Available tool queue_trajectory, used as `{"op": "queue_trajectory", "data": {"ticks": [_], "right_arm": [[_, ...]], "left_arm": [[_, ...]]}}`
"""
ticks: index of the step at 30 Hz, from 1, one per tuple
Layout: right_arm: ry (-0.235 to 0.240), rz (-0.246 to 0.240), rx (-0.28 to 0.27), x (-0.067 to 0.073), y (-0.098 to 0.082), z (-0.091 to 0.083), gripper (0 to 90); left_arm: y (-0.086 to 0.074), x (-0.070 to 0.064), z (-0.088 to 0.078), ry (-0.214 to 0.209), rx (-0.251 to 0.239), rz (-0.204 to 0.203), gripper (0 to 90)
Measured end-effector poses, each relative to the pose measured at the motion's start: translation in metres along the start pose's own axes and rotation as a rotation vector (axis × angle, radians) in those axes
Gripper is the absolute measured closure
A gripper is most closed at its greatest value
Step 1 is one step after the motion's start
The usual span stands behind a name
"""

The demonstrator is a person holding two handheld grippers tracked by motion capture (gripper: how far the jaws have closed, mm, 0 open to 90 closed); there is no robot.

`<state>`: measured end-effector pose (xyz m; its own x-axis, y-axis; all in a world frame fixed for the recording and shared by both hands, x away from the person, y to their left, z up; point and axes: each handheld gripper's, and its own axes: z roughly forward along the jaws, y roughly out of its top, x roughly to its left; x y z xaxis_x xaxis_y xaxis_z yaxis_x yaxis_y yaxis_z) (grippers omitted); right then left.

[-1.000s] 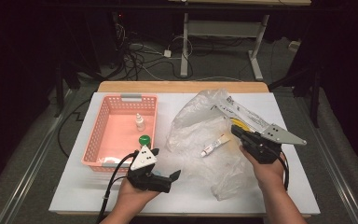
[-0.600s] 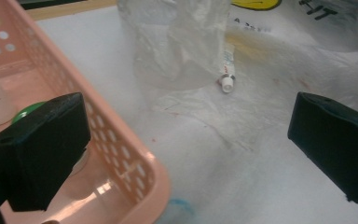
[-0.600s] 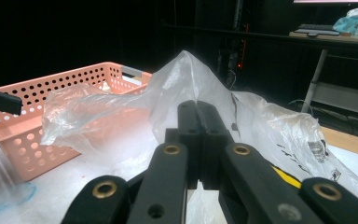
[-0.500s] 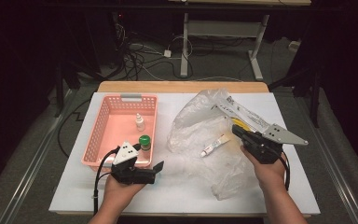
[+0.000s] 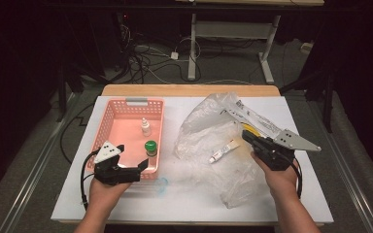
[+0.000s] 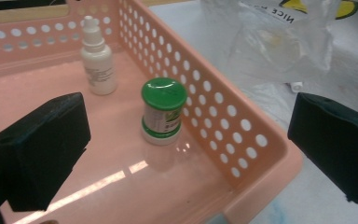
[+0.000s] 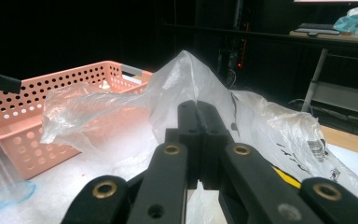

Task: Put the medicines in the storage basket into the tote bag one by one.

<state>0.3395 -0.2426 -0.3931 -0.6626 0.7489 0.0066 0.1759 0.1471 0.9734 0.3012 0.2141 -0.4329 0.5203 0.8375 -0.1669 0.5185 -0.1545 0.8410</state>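
My left gripper is open and hovers at the near right corner of the pink basket, holding nothing. In the left gripper view one jaw hangs over the basket floor and the other outside the basket wall. Ahead of the jaws a green-capped jar stands upright in the basket, with a white dropper bottle behind it. My right gripper is shut on a fold of the clear plastic bag, holding it up like a tent. A small white tube lies inside the bag.
The white table top ends close to the person's hands. A small clear bluish piece lies on it just in front of the basket. Printed packaging sits under the bag at the far right. Cables and desk legs lie beyond the far edge.
My left gripper has moved left along the table's front to the basket's near right corner, still open. The right gripper and the bag have stayed put.
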Motion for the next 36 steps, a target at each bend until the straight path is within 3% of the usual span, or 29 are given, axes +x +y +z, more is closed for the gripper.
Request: {"op": "queue_trajectory", "data": {"ticks": [5, 12, 15, 19, 25, 36], "right_arm": [[0.001, 0.002, 0.001, 0.000, 0.000, 0.000, 90.0], [-0.001, -0.004, 0.003, 0.001, 0.000, 0.000, 90.0], [-0.001, 0.000, 0.006, 0.001, 0.000, 0.001, 90.0], [0.001, 0.004, 0.006, 0.000, -0.001, 0.001, 90.0], [-0.005, 0.009, -0.001, 0.000, 0.000, -0.001, 90.0], [-0.003, 0.008, -0.004, 0.000, 0.001, -0.001, 90.0]], "left_arm": [[-0.001, 0.007, -0.002, 0.025, 0.006, -0.006, 0.0], [0.002, 0.006, 0.002, 0.013, 0.023, -0.003, 0.0], [0.009, 0.005, 0.005, 0.000, 0.028, 0.000, 0.0], [0.022, 0.003, 0.008, -0.047, 0.029, -0.027, 0.0], [0.042, 0.002, 0.020, -0.034, 0.081, 0.008, 0.2], [0.062, 0.013, 0.043, -0.018, 0.141, 0.013, 9.3]]}}
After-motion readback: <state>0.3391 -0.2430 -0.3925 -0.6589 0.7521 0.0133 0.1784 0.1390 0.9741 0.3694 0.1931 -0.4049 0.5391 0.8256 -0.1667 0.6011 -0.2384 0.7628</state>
